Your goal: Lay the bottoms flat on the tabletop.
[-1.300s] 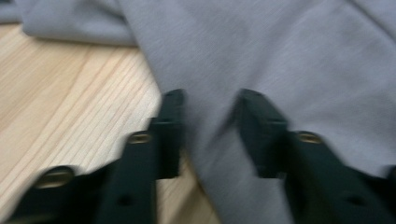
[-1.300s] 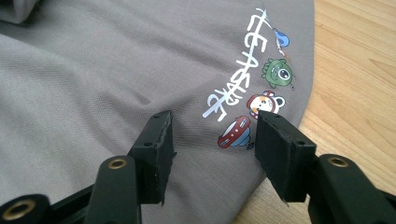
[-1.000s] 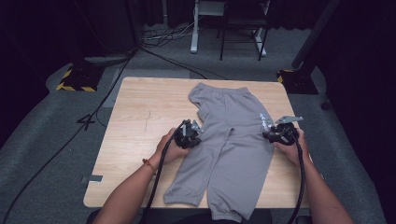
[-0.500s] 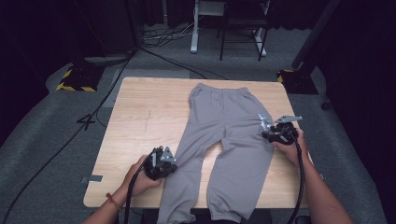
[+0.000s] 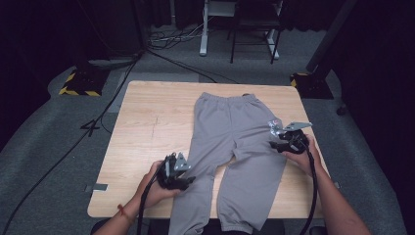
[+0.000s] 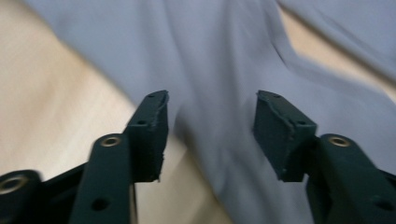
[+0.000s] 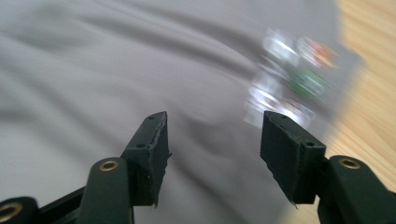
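Observation:
Grey sweatpants (image 5: 230,132) lie flat on the wooden table (image 5: 147,127), waistband at the far side, legs toward the person. My left gripper (image 5: 188,174) hovers at the outer edge of the left leg (image 6: 219,70). Its jaws have just been opening and stand open, with fabric below them and nothing pinched. My right gripper (image 5: 275,143) sits over the right hip, beside a shiny label (image 5: 272,126) on the cloth (image 7: 289,79). Its jaws have also just been opening wider and stand open above the grey fabric (image 7: 116,60); nothing is gripped.
The pant cuffs (image 5: 235,225) hang past the table's near edge. Bare wood lies left of the pants. Beyond the table stand a chair and desk legs (image 5: 235,29), floor cables (image 5: 161,44) and a black-yellow striped base (image 5: 78,85).
My left gripper moved from the middle of the pants toward the person and leftward, and the left leg now lies straighter, apart from the right leg. The right gripper barely shifted.

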A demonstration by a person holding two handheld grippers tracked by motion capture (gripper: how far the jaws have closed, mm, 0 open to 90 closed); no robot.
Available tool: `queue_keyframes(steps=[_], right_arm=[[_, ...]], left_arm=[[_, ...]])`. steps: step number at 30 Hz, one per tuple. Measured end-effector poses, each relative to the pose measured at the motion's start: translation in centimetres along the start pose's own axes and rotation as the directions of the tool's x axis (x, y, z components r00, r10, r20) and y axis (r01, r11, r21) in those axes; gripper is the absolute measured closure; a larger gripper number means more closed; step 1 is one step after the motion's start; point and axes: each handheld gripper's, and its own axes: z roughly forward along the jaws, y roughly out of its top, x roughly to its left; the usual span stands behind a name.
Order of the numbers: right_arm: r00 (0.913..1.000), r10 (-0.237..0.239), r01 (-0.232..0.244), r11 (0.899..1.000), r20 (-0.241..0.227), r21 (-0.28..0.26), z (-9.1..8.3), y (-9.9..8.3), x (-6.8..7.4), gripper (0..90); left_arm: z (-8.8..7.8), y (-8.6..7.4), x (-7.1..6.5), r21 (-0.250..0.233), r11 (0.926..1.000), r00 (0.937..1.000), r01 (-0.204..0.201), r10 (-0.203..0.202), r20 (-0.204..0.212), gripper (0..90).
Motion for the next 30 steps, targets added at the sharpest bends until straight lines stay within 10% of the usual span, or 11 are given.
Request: queue_keyframes(steps=[6,11,14,17,21,24,30], right_arm=[[0.9832,-0.116,0.119,0.993,-0.141,0.013,1.3,1.6,5.2,41.9],[0.9789,-0.100,0.111,0.993,-0.179,0.051,2.1,1.1,5.8,42.0],[0.9759,-0.095,0.108,0.992,-0.197,0.059,1.3,0.2,5.1,40.3],[0.9757,-0.099,0.115,0.991,-0.195,0.073,0.2,-1.0,4.3,37.9],[0.9766,-0.096,0.109,0.992,-0.193,0.059,-1.3,-2.8,3.9,37.0],[0.9768,-0.101,0.114,0.991,-0.189,0.064,-2.3,-3.8,4.0,36.3],[0.9759,-0.146,0.160,0.984,-0.162,0.078,-3.1,-3.7,4.7,37.5]], left_arm=[[5.6,4.7,5.5,0.011,0.9991,0.9989,0.042,-0.041,-0.021,39.5],[8.6,6.3,7.2,0.026,0.9971,0.9961,0.072,-0.070,-0.054,40.8],[9.0,6.3,8.3,0.007,0.9920,0.9909,0.126,-0.126,-0.048,43.4],[8.8,6.0,8.9,-0.002,0.9957,0.9884,0.093,-0.092,-0.121,44.5],[8.3,5.3,10.4,0.003,0.9955,0.9703,0.095,-0.092,-0.224,44.5],[7.7,4.8,11.3,0.007,0.9877,0.9628,0.156,-0.150,-0.224,43.7],[6.5,3.7,11.9,0.046,0.9903,0.9456,0.131,-0.111,-0.306,42.1]])
